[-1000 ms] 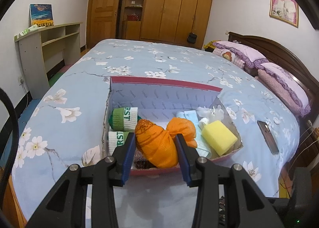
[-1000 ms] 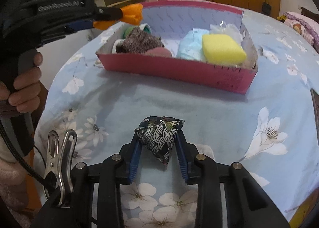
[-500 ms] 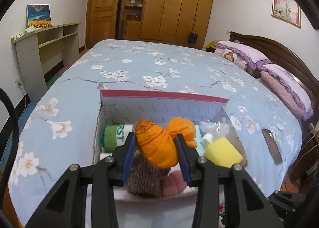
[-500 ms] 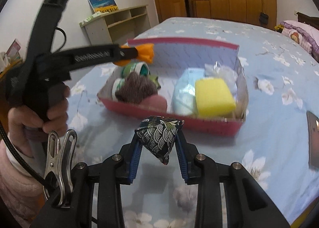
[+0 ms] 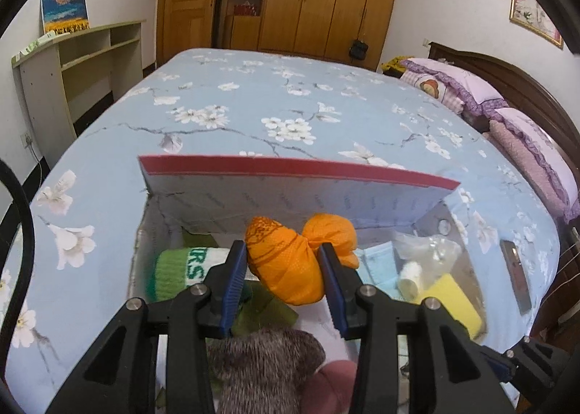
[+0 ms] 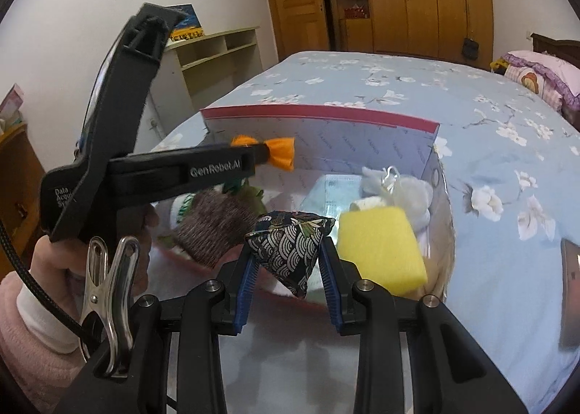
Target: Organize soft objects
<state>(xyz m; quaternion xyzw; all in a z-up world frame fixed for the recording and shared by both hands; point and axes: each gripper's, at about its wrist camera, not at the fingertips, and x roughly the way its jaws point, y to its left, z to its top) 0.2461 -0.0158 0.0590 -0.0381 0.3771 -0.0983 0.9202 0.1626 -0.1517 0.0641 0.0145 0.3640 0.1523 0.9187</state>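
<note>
- Both grippers have closed in on the box (image 5: 297, 174) since a second ago: the left gripper (image 5: 282, 270), which was short of the near wall, now hangs over the box's inside, and the right gripper (image 6: 288, 265) has come from over the bedspread (image 6: 489, 145) up to the near wall.
- Left gripper is clamped on an orange pouch (image 5: 286, 265), held above the left-middle of the box and not yet let go.
- Right gripper is clamped on a dark wave-print pouch (image 6: 288, 247), over the near edge, between the brown knit (image 6: 214, 225) and the sponge (image 6: 380, 247).
- Already in the box: a green-and-white roll (image 5: 177, 270) at far left, the brown knit and a pink thing (image 5: 330, 385) at near left, a blue pack (image 5: 377, 261) in the middle, a clear bag (image 5: 427, 247) and the yellow sponge at right.
- Left to do, as I judge it: lower and release both pouches; free floor shows in the middle of the box.
- No other loose soft thing shows on the bed; a phone (image 5: 513, 269) lies right of the box.
</note>
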